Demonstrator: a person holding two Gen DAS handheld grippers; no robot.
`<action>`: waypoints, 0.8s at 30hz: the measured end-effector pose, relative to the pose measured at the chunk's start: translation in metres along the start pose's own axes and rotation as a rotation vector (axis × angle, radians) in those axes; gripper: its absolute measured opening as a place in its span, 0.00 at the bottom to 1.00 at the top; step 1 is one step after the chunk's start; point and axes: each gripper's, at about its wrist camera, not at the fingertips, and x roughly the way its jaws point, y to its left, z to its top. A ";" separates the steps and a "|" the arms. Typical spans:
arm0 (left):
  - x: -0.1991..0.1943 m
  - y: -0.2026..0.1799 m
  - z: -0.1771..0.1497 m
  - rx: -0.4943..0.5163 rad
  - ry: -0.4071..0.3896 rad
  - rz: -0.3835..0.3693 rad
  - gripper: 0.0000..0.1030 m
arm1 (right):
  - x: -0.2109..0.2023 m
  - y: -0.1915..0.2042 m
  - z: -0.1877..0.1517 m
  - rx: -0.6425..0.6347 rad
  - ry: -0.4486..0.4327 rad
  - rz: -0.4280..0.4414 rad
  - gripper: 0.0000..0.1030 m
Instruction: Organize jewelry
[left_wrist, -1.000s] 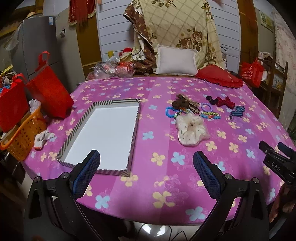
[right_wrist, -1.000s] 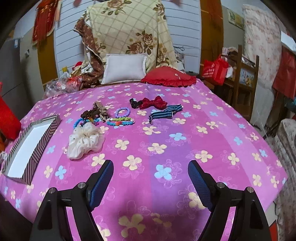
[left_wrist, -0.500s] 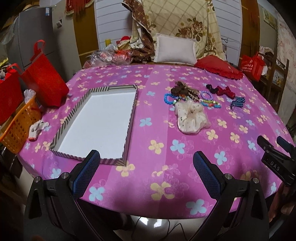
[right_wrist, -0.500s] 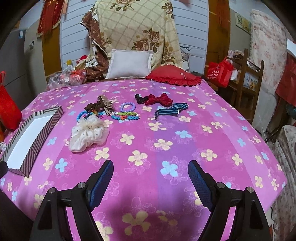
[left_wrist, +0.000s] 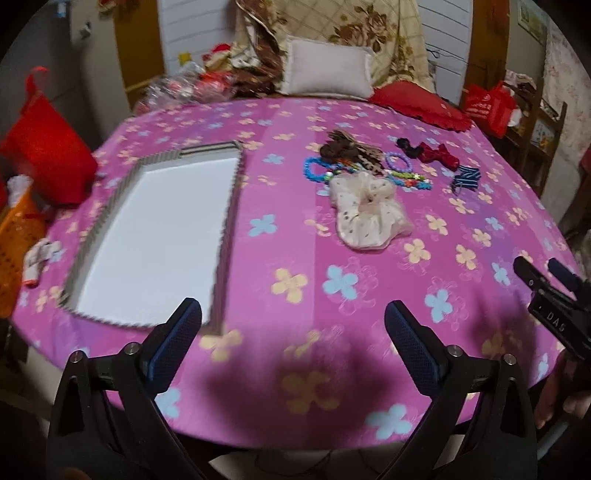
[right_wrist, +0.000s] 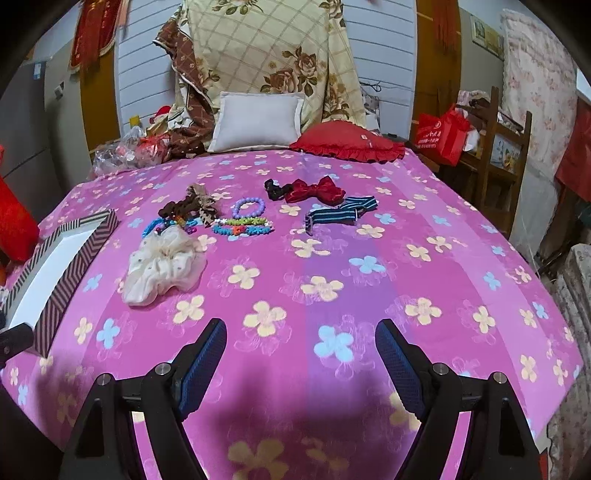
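A striped-rim box with a white bottom (left_wrist: 229, 206) lies on the left of the pink flowered table; it shows at the left edge of the right wrist view (right_wrist: 79, 254). A cream scrunchie (left_wrist: 365, 212) (right_wrist: 162, 266) lies mid-table. Behind it are a brown hair bow (right_wrist: 188, 206), beaded bracelets (right_wrist: 243, 225), a purple bead bracelet (right_wrist: 249, 207), a red bow (right_wrist: 314, 190) and a blue striped bow (right_wrist: 340, 214). My left gripper (left_wrist: 293, 332) is open and empty above the near table edge. My right gripper (right_wrist: 301, 350) is open and empty, short of the scrunchie.
A white pillow (right_wrist: 256, 122) and a red cushion (right_wrist: 347, 142) sit at the table's far edge. Red bags (left_wrist: 48, 155) and an orange basket (left_wrist: 18, 243) stand left of the table. A wooden shelf with a red bag (right_wrist: 443, 134) stands at the right.
Both grippers have moved forward over the table toward the items; the box and the scrunchie look closer. Both stay open and empty.
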 end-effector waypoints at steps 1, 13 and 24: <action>0.007 0.000 0.007 0.000 0.019 -0.030 0.92 | 0.004 -0.001 0.002 0.004 0.005 0.002 0.78; 0.124 -0.026 0.082 -0.067 0.213 -0.237 0.85 | 0.038 -0.016 0.021 0.044 0.069 0.067 0.78; 0.173 -0.031 0.099 -0.108 0.253 -0.262 0.73 | 0.079 -0.008 0.063 0.065 0.122 0.141 0.78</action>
